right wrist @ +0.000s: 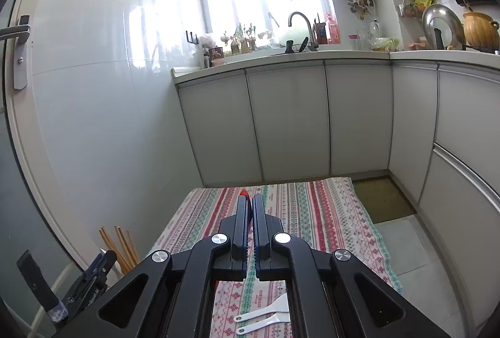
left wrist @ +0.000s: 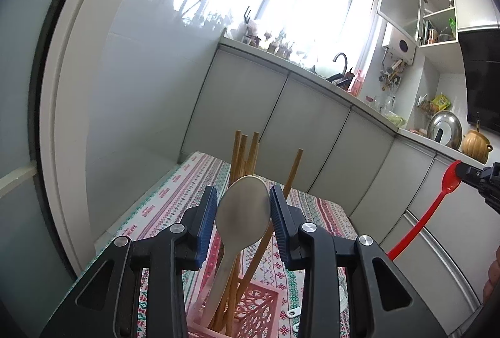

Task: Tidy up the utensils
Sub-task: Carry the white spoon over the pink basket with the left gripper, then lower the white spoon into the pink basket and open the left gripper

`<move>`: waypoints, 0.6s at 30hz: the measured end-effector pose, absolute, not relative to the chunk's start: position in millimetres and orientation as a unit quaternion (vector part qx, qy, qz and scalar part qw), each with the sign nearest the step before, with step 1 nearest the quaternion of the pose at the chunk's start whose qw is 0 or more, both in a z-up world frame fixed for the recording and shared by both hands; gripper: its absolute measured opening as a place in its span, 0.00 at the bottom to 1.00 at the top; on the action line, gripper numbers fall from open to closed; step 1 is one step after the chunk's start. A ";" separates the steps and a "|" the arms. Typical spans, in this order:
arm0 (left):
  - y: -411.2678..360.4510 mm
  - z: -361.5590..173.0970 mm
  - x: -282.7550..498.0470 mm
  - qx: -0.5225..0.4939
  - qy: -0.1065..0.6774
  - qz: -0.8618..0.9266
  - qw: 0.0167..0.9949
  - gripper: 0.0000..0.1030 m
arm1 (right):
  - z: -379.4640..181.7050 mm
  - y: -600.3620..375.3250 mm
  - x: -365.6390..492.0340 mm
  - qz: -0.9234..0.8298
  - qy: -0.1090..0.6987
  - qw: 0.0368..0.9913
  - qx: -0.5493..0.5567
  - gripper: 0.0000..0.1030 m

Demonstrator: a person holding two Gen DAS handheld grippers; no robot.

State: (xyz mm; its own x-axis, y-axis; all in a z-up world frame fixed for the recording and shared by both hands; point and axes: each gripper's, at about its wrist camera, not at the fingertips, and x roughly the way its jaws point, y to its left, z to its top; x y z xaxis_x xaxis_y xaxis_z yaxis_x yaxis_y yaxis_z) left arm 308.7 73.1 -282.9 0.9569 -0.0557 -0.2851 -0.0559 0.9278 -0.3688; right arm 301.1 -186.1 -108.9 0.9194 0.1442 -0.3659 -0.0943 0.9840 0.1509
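Steel spoon (left wrist: 242, 209) stood bowl-up in my left gripper (left wrist: 243, 224), handle already inside the pink holder (left wrist: 259, 311) at 6 o'clock, among the chopsticks (left wrist: 247, 156). Right gripper (right wrist: 249, 224) was clamped on the red spoon (left wrist: 432, 206). Two white spoons (right wrist: 262, 317) remained on the worktop (right wrist: 328, 213), I judged.

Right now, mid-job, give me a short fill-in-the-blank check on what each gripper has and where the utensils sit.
1. The left gripper holds a steel spoon by its ____.
2. The spoon's handle reaches down into the pink lattice ____ beside the wooden chopsticks.
3. The right gripper is shut on a ____ plastic spoon.
4. Two ____ plastic spoons lie on the patterned tablecloth.

Missing: bowl; basket; red; white
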 end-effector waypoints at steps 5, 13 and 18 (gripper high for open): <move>67.9 -277.9 308.5 -0.177 0.163 0.006 0.971 0.52 | -109.6 -188.5 301.9 0.065 0.193 0.977 0.069 0.02; 88.8 -248.8 299.0 -0.221 0.172 0.018 0.960 0.64 | -112.5 -184.5 301.9 0.076 0.196 0.975 0.069 0.02; 114.4 -225.5 290.0 -0.271 0.188 0.025 0.944 0.68 | -113.3 -169.0 300.6 0.097 0.188 0.976 0.056 0.02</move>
State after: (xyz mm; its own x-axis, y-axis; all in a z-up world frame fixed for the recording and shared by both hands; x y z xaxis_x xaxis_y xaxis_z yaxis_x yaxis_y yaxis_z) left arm 290.0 114.4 -225.5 0.9278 -0.0547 -0.3691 -0.1497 0.8516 -0.5023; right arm 300.6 -169.0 -113.3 0.9101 0.2115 -0.3563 -0.1690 0.9746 0.1468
